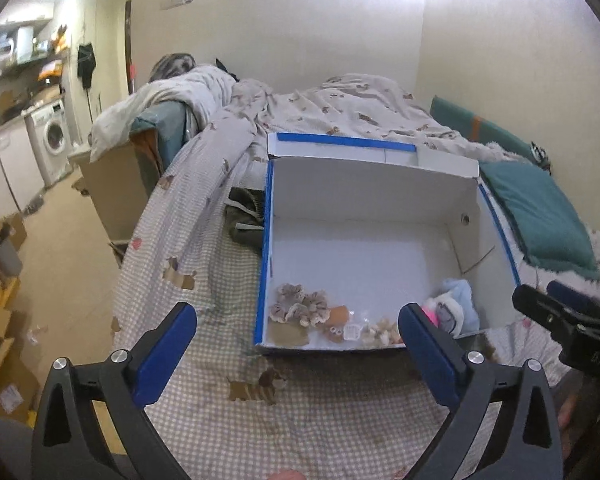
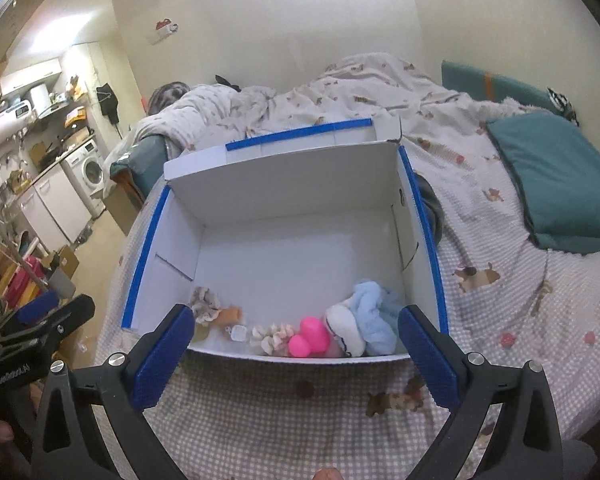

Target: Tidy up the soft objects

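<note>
An open white box with blue-taped edges [image 1: 364,196] [image 2: 284,168] stands on the checked bedspread. Along its near wall lie beige scrunchies [image 1: 300,306] [image 2: 206,304], a small orange toy [image 1: 338,316] [image 2: 231,314], a small white clip [image 1: 351,333] [image 2: 238,334], a pale knitted piece [image 1: 382,330] [image 2: 272,338], a pink rubber toy [image 2: 310,338] and a light blue and white fluffy cloth [image 1: 458,306] [image 2: 370,316]. My left gripper [image 1: 298,354] is open and empty just in front of the box. My right gripper [image 2: 296,354] is open and empty at the box's near edge; it shows at the right of the left wrist view [image 1: 556,316].
A teal pillow [image 1: 540,216] [image 2: 560,176] lies right of the box. A crumpled duvet [image 1: 340,108] [image 2: 340,88] fills the back of the bed. A dark garment [image 1: 242,216] lies left of the box. The floor, boxes and a washing machine [image 1: 54,136] are at the left.
</note>
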{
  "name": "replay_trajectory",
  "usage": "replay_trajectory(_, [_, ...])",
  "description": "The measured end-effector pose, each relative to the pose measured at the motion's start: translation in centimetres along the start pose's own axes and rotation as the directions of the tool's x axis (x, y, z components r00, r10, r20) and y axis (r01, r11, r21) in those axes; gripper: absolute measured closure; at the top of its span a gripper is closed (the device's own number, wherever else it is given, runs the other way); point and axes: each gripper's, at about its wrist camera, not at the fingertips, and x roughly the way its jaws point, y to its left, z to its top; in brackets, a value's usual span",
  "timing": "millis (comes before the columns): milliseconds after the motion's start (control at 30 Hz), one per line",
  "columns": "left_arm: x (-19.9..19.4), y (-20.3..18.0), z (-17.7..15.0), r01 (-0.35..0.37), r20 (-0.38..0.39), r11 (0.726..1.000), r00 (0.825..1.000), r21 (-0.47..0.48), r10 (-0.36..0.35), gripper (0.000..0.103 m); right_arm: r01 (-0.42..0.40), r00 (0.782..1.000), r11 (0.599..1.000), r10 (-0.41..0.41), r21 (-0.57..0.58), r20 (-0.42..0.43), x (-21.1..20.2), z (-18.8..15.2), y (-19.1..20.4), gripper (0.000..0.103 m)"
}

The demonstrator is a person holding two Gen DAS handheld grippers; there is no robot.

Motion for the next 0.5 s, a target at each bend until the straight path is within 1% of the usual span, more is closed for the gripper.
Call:
replay_trajectory(67, [-0.3,-0.4,-0.6,-0.012,-0.005,1.0,1.0,0.009,0.012,0.002,0.011,1.0,1.0,-0.011,-0.017,0.008,-0.3,-0.6,0.3,0.0])
replay_trajectory(167, [-0.6,-0.6,-1.6,-0.009,-0.017,1.0,1.0,-0.001,0.009,0.002,0.024,1.0,0.999,-0.024,-0.042,0.011,-0.5,-1.4,0.7,0.0])
replay_trajectory(333, [-1.1,-0.8,-2.3,-0.021,0.011,1.0,1.0,-0.021,0.021,0.002,0.044,0.999,0.997,-0.042,-0.07,0.024,-0.5,-2.8,1.2,0.0])
replay_trajectory(433, [-1.0,-1.4,-2.6,-0.024,0.018,1.0,1.0,-0.007,0.024,0.002,0.057,0.998,0.993,-0.056,-0.101,0.013,0.0,-3.2,1.6,0.0])
replay_trajectory(500, [-0.6,-1.8,-2.7,-0.036,0.019,0.999,0.999,0.005,0.036,0.002,0.056,0.998,0.993,-0.056,-0.102,0.004,0.5,-3.4,1.6,0.0])
